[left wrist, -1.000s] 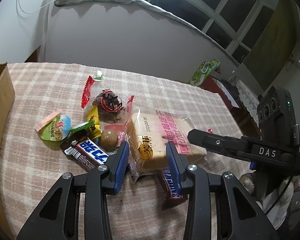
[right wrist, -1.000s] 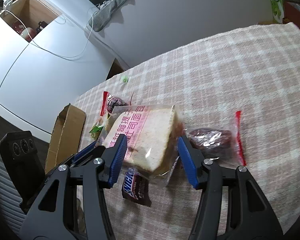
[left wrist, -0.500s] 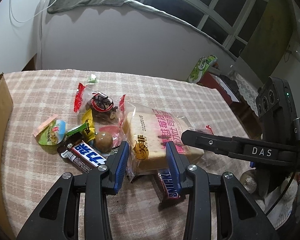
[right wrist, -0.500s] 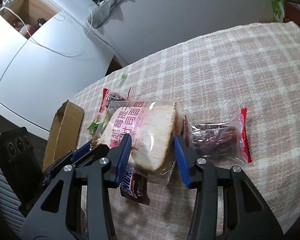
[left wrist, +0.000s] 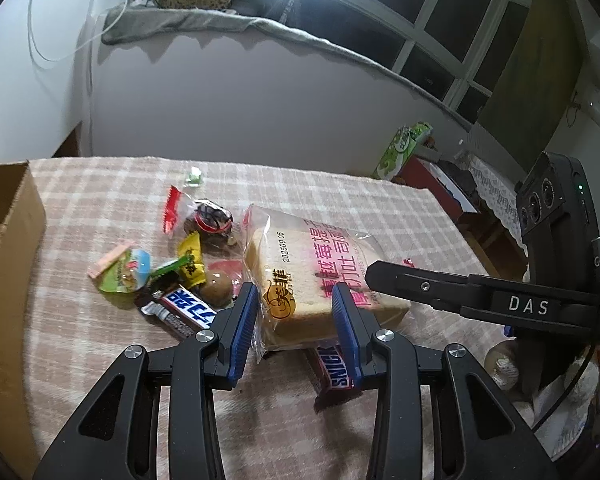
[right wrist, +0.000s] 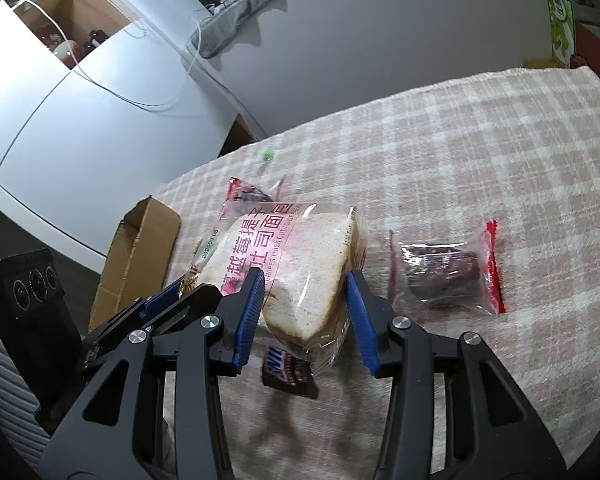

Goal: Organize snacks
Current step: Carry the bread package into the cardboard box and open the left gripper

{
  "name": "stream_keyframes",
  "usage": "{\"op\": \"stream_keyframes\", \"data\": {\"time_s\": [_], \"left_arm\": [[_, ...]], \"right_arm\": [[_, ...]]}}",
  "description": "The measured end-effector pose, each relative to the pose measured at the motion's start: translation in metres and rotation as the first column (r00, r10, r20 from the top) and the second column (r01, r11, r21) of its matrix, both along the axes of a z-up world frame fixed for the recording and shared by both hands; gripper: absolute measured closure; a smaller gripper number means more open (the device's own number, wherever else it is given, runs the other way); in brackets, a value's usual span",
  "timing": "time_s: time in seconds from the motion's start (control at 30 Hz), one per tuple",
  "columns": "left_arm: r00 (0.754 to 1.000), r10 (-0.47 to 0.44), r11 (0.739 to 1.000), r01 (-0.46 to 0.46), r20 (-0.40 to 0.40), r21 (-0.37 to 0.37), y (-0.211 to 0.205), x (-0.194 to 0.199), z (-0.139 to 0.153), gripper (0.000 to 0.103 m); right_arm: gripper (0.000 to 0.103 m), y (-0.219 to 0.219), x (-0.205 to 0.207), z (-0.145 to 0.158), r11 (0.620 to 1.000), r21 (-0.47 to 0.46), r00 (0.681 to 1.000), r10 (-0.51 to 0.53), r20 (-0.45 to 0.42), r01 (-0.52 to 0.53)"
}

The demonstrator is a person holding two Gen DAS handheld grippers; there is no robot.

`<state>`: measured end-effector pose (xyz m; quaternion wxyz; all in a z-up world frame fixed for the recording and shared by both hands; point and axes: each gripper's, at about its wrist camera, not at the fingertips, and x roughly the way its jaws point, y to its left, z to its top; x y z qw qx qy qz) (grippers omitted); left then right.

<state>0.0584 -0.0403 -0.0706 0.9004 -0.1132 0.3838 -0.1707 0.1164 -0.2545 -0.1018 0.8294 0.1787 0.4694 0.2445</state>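
Note:
A clear packet of sliced bread with pink lettering [left wrist: 312, 264] [right wrist: 300, 264] is held at two corners, tilted a little above the checked tablecloth. My left gripper [left wrist: 294, 308] is shut on its near corner. My right gripper [right wrist: 304, 284] is shut on the opposite corner, pads pressing the wrapper. One right finger [left wrist: 420, 286] crosses the left wrist view at the right. A brown Snickers bar [left wrist: 336, 368] [right wrist: 288, 368] lies under the bread.
A heap of small snacks sits left of the bread: blue Snickers bar [left wrist: 188, 310], jelly cup [left wrist: 124, 272], yellow candy [left wrist: 190, 260], red-edged cake packet [left wrist: 208, 218]. A red-ended packet of dark snack [right wrist: 444, 276] lies right. An open cardboard box [left wrist: 12, 240] [right wrist: 140, 252] stands at the table's left edge.
My right gripper's jaws narrowed from wide around the bread packet to pressing on it. The packet has come up slightly, showing more of the brown Snickers bar beneath. The left grip is unchanged.

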Motion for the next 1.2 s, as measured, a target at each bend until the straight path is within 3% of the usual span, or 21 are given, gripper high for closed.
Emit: {"op": "stream_keyframes", "data": {"time_s": [0.33, 0.67, 0.97, 1.2], "left_arm": [[0.995, 0.060, 0.998, -0.059, 0.078, -0.017, 0.027, -0.021, 0.030, 0.066], [0.969, 0.200, 0.980, -0.197, 0.146, -0.031, 0.088, -0.052, 0.052, 0.066], [0.921, 0.355, 0.935, -0.354, 0.158, -0.034, 0.154, -0.084, 0.057, 0.066], [0.873, 0.470, 0.882, -0.470, 0.130, -0.034, 0.200, -0.107, 0.047, 0.066]], "right_arm": [[0.058, 0.027, -0.011, 0.035, 0.999, -0.006, 0.996, 0.042, 0.083, -0.042], [0.058, 0.097, -0.025, 0.068, 0.986, -0.016, 0.974, 0.164, 0.156, -0.164], [0.058, 0.182, -0.033, 0.077, 0.948, -0.033, 0.931, 0.317, 0.182, -0.316], [0.058, 0.249, -0.044, 0.068, 0.902, -0.051, 0.886, 0.432, 0.167, -0.430]]}}
